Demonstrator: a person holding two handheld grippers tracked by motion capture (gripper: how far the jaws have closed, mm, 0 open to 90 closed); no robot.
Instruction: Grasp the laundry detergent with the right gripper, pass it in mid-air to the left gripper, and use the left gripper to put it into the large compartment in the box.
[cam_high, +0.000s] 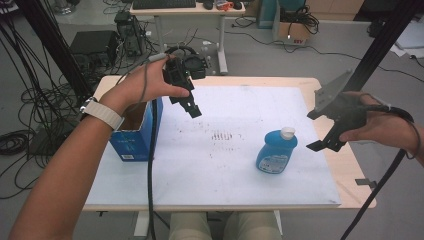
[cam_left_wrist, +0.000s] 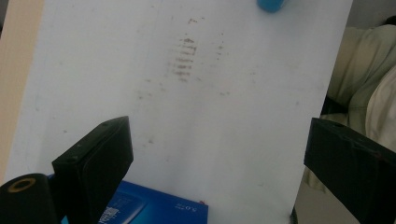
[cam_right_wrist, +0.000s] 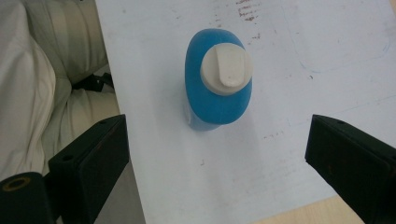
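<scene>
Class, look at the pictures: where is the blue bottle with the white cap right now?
In the high view the blue bottle stands upright on the white board, right of centre, just inside the right gripper, which is open and not touching it.

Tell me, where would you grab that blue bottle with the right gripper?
Probably across the blue bottle body's narrow sides, just below the white cap, coming down from above. It stands upright, and the open right gripper already hangs over it.

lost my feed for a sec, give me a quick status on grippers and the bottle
Left gripper open, held above the board by the blue box. Right gripper open, empty, beside the blue bottle. Bottle upright on the white board, untouched. Nothing between right gripper and bottle.
</scene>
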